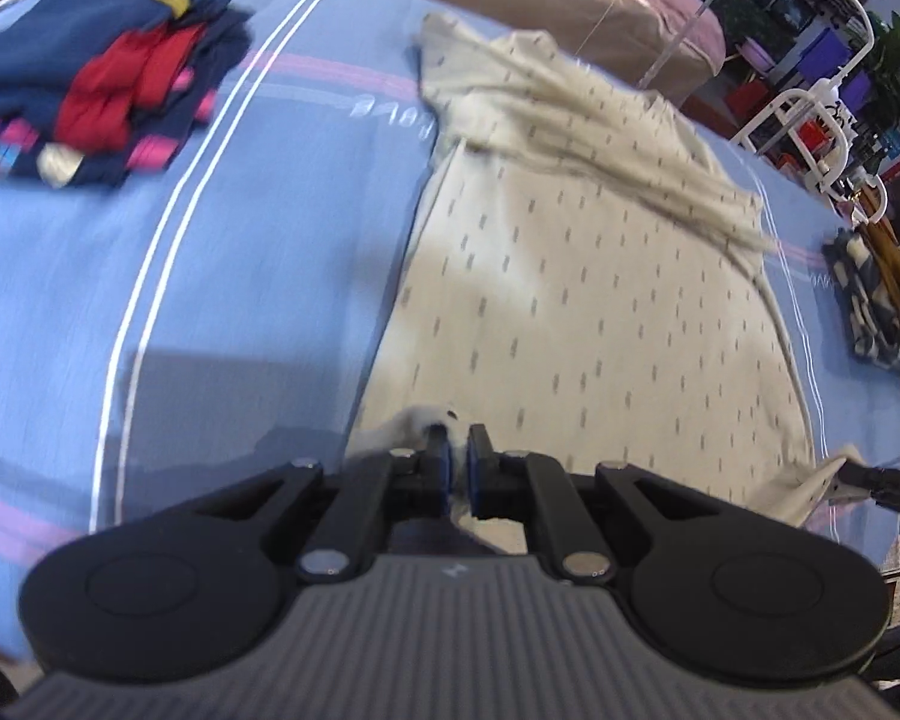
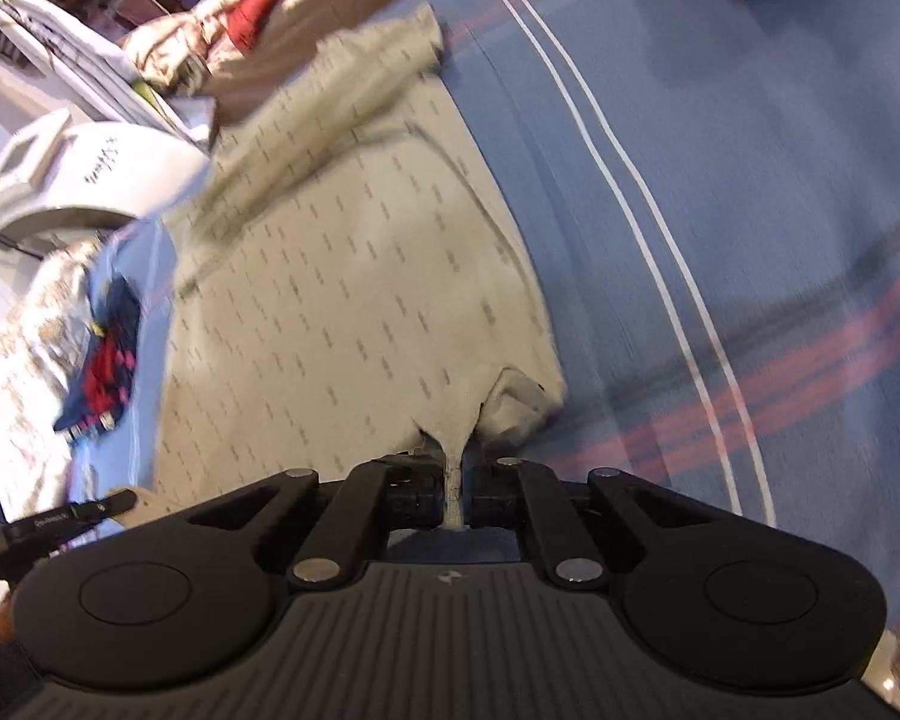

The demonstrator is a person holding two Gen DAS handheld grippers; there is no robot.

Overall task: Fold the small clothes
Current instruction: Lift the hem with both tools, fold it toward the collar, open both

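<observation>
A cream garment with small grey dashes (image 1: 570, 276) lies spread on the blue striped bed sheet (image 1: 210, 276); its far part is bunched. My left gripper (image 1: 459, 450) is shut on the garment's near left corner. My right gripper (image 2: 457, 468) is shut on the garment's (image 2: 342, 300) near right corner, where the hem curls under. The right gripper's tips (image 1: 870, 477) show at the right edge of the left wrist view, pinching that corner. The left gripper's tips (image 2: 84, 510) show at the left edge of the right wrist view.
A pile of navy, red and pink clothes (image 1: 108, 72) lies at the far left of the sheet. A dark patterned and mustard pile (image 1: 882, 306) lies at its right edge. A brown cushion (image 1: 630, 18) and a white rack (image 1: 822, 102) stand beyond the bed.
</observation>
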